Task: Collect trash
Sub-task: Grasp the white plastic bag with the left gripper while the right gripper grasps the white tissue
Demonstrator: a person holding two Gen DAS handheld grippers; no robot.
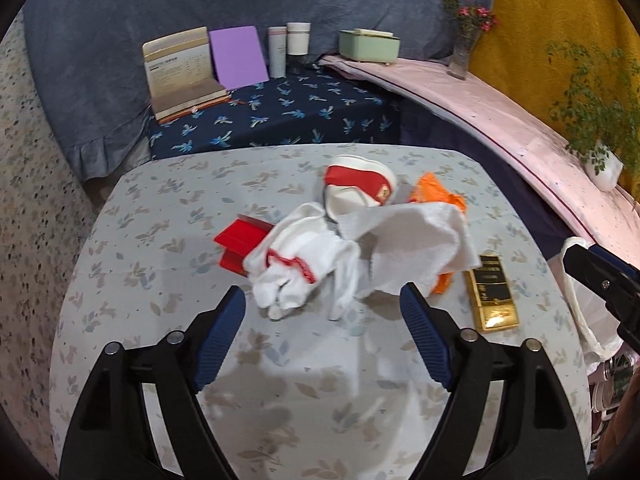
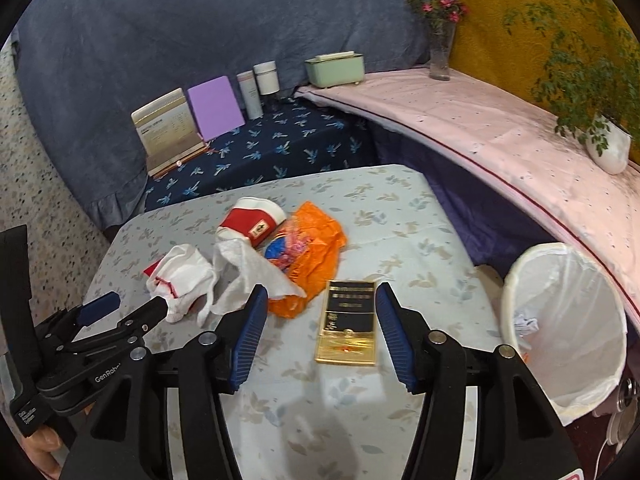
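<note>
A: The trash lies in a loose heap on the bench [image 1: 160,280], which wears a pale leaf-print cloth. At the middle are a crumpled white cloth glove with red trim [image 1: 296,264] and a creased white paper towel [image 1: 416,240], touching each other.

B: And under them?

A: A small red cardboard box [image 1: 240,240] pokes out from beneath the glove on its left. A crushed red-and-white paper cup [image 2: 252,220] lies just behind the towel, and a crumpled orange plastic wrapper [image 2: 316,248] sits partly under the towel, on its right.

B: The gold piece?

A: A flat gold-and-black rectangular packet [image 2: 348,320] lies alone, just right of the wrapper, nearest the bin.

B: How do the tools stand?

A: The left tool [image 1: 324,300] has its jaws spread wide, nothing between them; it hangs over the bench just short of the glove. The right tool [image 2: 320,300] is parted about halfway, its blue ribbed fingers [image 2: 390,320] to either side of the gold packet as that camera sees it, pressing on nothing.

B: Where is the bin?

A: A white bin lined with a thin white bag [image 2: 568,320] stands off the bench's right edge, tilted toward it, with a crumpled paper scrap [image 2: 528,322] inside. Behind runs a pink-covered shelf [image 2: 480,132] bearing a white potted plant [image 2: 608,148].
</note>
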